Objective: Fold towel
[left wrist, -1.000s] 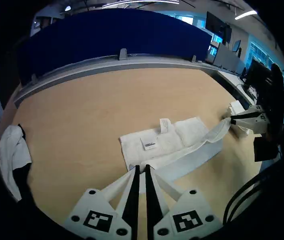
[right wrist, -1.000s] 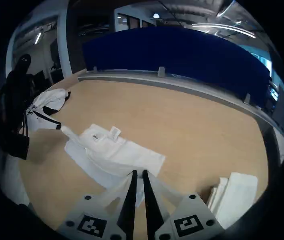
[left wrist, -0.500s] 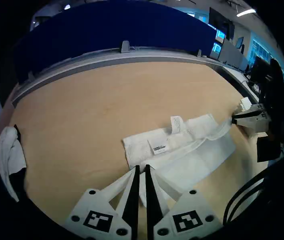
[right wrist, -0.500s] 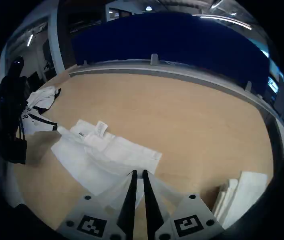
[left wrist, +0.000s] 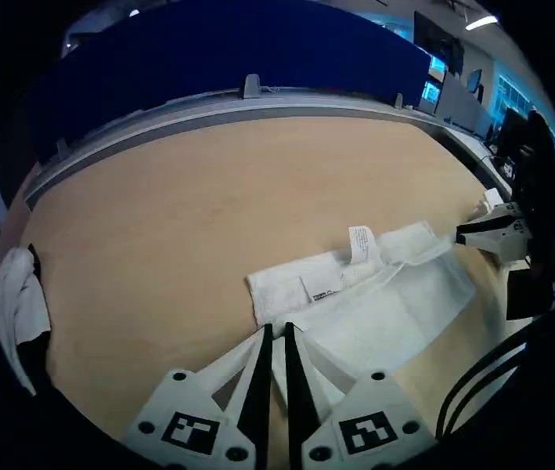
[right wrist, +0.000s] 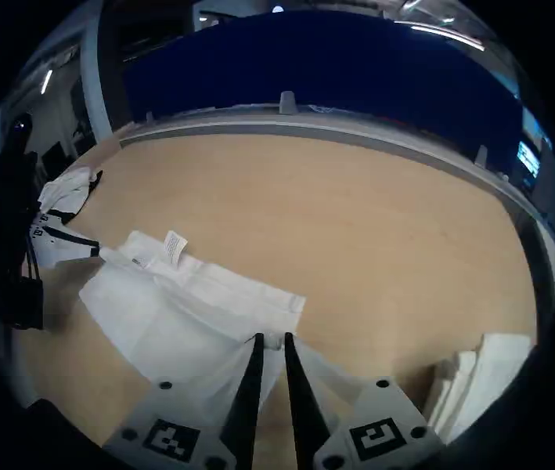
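A white towel (left wrist: 371,294) lies partly folded on the wooden table (left wrist: 199,204), its far strip flat with two labels showing and its near layer held up off the wood. My left gripper (left wrist: 275,338) is shut on the towel's near left corner. In the right gripper view the same towel (right wrist: 191,301) spreads out to the left, and my right gripper (right wrist: 268,345) is shut on its near right corner. The right gripper (left wrist: 465,233) also appears at the right of the left gripper view, and the left gripper (right wrist: 93,249) at the left of the right gripper view.
A white and black cloth (left wrist: 19,305) lies at the table's left edge. Folded white towels (right wrist: 477,376) are stacked at the right near the right gripper. A blue partition (left wrist: 222,63) on a grey rail runs along the table's far side. A person's dark sleeve (left wrist: 539,188) holds the right gripper.
Both grippers have carried the towel's near edge forward over the far strip, so the lifted layer has spread wider and hangs lower. Both stayed shut on the corners.
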Demonstrator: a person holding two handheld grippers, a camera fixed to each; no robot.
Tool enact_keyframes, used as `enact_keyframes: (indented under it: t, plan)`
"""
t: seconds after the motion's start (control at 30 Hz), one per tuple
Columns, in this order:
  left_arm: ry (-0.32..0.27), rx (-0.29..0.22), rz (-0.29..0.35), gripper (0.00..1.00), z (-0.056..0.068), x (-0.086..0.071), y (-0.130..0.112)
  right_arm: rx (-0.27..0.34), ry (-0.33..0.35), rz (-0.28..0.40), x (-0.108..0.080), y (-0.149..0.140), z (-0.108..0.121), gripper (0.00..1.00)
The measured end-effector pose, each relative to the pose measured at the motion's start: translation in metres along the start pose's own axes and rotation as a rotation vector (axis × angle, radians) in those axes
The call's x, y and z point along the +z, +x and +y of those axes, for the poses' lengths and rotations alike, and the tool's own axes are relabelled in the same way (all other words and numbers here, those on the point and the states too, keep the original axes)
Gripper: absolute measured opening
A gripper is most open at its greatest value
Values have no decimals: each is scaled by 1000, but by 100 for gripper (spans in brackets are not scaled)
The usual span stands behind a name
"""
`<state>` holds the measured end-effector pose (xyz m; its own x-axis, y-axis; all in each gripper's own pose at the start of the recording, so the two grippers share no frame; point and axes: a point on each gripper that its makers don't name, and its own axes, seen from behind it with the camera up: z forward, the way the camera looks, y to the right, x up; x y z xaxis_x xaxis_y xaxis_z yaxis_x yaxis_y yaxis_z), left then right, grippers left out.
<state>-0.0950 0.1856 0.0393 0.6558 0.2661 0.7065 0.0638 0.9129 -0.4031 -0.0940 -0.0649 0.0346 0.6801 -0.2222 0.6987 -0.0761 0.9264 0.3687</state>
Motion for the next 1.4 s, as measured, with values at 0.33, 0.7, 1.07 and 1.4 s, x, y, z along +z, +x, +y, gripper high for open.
enact_keyframes:
  t: [0.33,0.7,1.07,1.4]
  plan:
    - [43,1,19,49,-15,-6,6,3,-25,16,-2,7,6,79]
    - [47,-20,36,88,-20,-14,8,9,-38,28,-10,9,7,95]
    - [55,-22,37,92,-17,-28,-1,13,-45,38,-29,4,4,95]
    - [60,-45,35,92,-9,-53,-26,24,-55,41,-53,-15,-1,95]
